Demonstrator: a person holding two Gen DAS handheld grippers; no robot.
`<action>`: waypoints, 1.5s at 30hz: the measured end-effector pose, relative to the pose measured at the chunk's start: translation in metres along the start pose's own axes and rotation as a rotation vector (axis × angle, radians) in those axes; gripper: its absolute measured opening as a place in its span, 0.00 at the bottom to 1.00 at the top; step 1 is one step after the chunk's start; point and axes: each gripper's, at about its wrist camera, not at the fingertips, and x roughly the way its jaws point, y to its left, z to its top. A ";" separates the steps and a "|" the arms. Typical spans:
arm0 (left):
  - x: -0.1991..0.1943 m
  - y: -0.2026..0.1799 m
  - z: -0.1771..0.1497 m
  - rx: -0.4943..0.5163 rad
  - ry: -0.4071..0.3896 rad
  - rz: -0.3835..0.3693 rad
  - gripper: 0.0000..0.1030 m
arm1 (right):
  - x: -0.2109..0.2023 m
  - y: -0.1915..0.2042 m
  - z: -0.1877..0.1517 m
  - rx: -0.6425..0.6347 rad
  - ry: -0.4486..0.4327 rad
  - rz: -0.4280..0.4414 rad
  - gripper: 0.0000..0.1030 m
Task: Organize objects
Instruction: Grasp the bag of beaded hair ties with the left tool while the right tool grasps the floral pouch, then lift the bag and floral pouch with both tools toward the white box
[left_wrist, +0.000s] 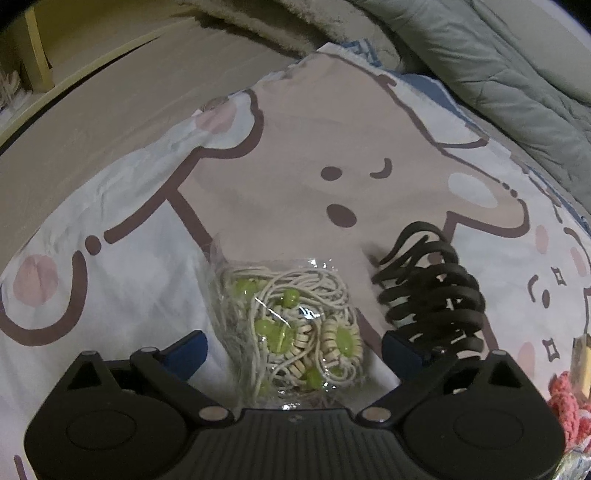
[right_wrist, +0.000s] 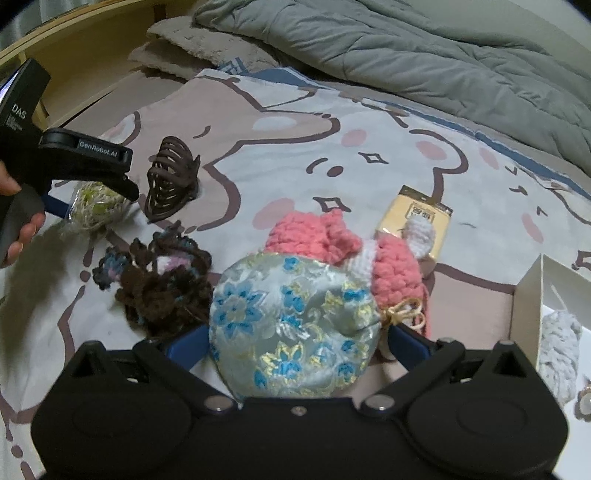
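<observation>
Your left gripper (left_wrist: 291, 354) hangs with jaws apart around a clear packet of corded beads (left_wrist: 291, 325) lying on the bed (left_wrist: 110, 177), not yet pressing it. It looks light, crinkly, slippery; pinch its bulging middle. Your right gripper (right_wrist: 295, 343) straddles a soft brocade pouch (right_wrist: 291, 325); whether it grips, I cannot tell.

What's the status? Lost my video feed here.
Left gripper open, astride bagged hair ties, not gripping. Right gripper astride brocade pouch, grip unclear. Hair claw crowds left jaws.
</observation>
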 end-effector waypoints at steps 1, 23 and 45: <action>0.002 0.001 0.001 0.001 0.002 0.003 0.95 | 0.002 0.000 0.001 -0.007 0.005 -0.004 1.00; -0.024 0.014 0.001 0.016 -0.016 -0.098 0.65 | -0.030 -0.018 0.013 0.037 -0.035 0.019 0.80; -0.140 -0.043 -0.039 0.379 -0.313 -0.195 0.65 | -0.088 -0.030 0.029 0.196 -0.177 -0.020 0.80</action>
